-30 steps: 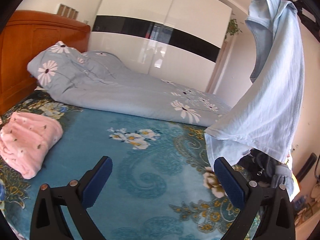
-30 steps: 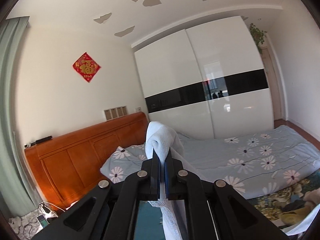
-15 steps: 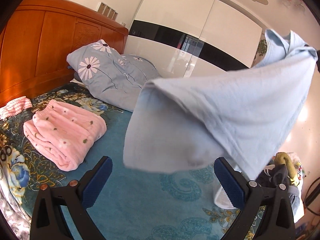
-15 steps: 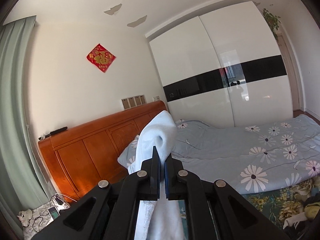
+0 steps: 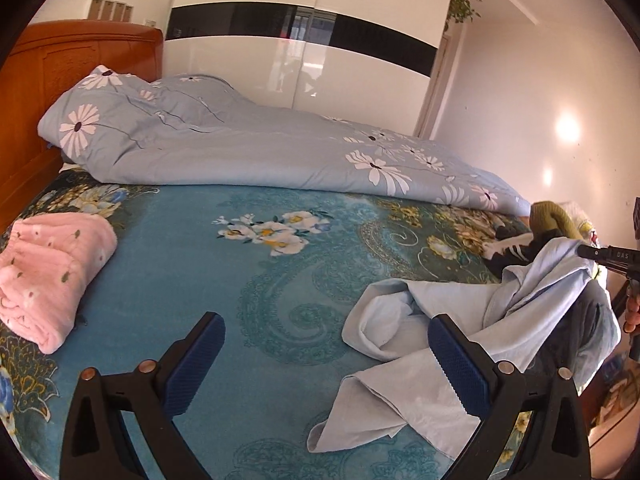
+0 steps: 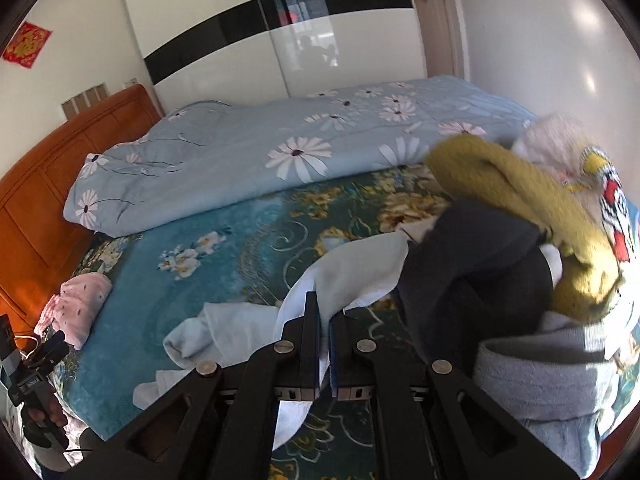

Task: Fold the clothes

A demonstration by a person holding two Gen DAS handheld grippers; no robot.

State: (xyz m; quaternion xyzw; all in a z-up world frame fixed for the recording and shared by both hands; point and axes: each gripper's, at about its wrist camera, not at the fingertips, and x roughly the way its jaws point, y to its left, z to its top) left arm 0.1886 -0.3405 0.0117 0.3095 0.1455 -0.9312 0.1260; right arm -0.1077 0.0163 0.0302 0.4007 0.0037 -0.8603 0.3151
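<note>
A light blue shirt (image 5: 424, 344) lies crumpled on the teal floral bedspread (image 5: 240, 280), at the right in the left wrist view. My right gripper (image 6: 325, 320) is shut on a fold of that shirt (image 6: 352, 276), holding its edge just above the bed; it also shows at the right edge of the left wrist view (image 5: 588, 251). My left gripper (image 5: 324, 344) is open and empty, low over the bed, its right finger (image 5: 456, 356) just in front of the shirt.
A folded pink garment (image 5: 48, 272) lies at the left of the bed. A rolled grey-blue floral duvet (image 5: 240, 140) runs along the far side. A pile of clothes, mustard, dark grey and grey (image 6: 520, 248), sits at the right. An orange wooden headboard (image 5: 24, 92) stands left.
The shirt, held high and swinging in the air before, has come down and now lies on the bed. My right gripper dropped from high up to bed level. My left gripper stayed open.
</note>
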